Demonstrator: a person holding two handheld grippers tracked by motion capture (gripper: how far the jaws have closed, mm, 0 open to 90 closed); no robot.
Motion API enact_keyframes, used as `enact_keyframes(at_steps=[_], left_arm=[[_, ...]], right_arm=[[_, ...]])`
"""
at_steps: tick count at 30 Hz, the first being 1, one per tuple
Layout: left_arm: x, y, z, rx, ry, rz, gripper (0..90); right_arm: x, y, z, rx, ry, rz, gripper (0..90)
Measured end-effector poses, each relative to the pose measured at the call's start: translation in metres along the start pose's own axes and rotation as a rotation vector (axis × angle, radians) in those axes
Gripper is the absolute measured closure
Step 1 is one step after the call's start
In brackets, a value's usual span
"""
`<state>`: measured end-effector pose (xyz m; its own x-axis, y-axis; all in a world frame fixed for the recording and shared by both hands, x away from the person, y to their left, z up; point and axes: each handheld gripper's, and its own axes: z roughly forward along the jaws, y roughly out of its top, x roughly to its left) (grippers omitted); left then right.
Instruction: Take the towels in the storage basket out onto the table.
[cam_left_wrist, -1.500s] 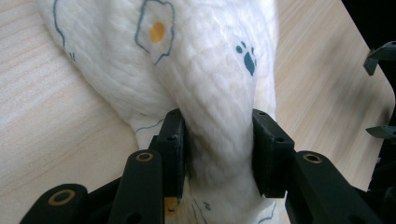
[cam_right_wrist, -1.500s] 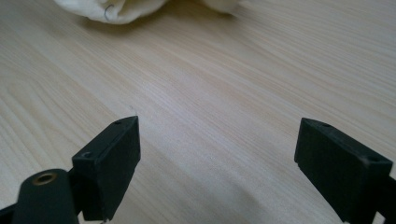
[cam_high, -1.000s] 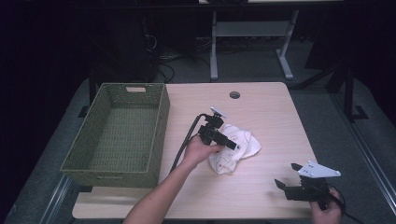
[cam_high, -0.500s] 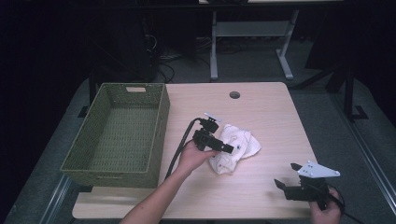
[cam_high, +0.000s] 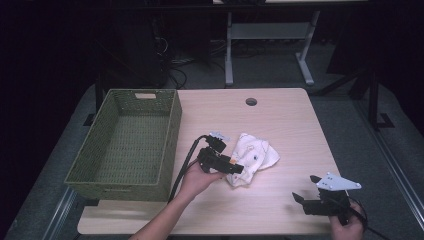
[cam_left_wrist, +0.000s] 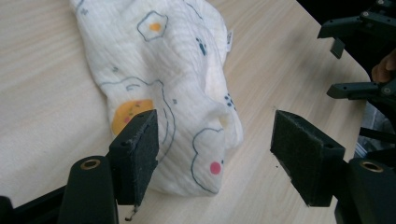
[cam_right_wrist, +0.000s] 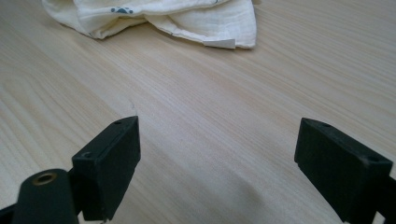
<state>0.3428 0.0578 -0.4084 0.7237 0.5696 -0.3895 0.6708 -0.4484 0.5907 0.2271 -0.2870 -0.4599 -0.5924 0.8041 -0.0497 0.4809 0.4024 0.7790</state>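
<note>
Cloth (cam_left_wrist: 177, 93) between wide-apart jaws of left tool (cam_left_wrist: 215, 144).

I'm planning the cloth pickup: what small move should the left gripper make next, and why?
Probably ease the left gripper down and forward, then close. Its jaws stand wide open at the near end of the printed cloth, one pad over the fabric, nothing pinched yet.

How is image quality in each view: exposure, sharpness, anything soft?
High view: the table is lit, surroundings nearly black, detail soft. Left gripper view: the cloth is bright and sharp, print legible. Right gripper view: wood grain crisp, the near black pads slightly soft.
</note>
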Motion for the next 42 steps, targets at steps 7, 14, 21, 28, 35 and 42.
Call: enact_keyframes(at_steps=[7,14,21,28,35,42], left_arm=[[-0.002,-0.008,-0.003,-0.017,0.001,0.01,31.1],[-0.006,-0.022,-0.008,-0.047,-0.029,0.02,30.4],[-0.008,-0.04,-0.012,-0.062,-0.027,0.048,29.6],[-0.012,-0.058,-0.015,-0.062,-0.006,0.084,28.9],[-0.012,-0.072,-0.019,-0.065,-0.014,0.08,28.4],[-0.009,-0.082,-0.025,-0.075,-0.003,0.086,28.2]], right_arm=[[-0.001,-0.001,0.001,0.002,-0.003,0.005,14.0],[0.0,-0.001,0.001,0.004,0.0,0.004,14.0],[0.001,-0.001,0.003,0.011,0.003,0.007,14.0],[0.003,0.0,0.005,0.01,0.002,0.002,14.0],[0.003,0.0,0.006,0.014,0.002,0.002,14.0],[0.004,0.0,0.006,0.014,0.002,0.001,14.0]])
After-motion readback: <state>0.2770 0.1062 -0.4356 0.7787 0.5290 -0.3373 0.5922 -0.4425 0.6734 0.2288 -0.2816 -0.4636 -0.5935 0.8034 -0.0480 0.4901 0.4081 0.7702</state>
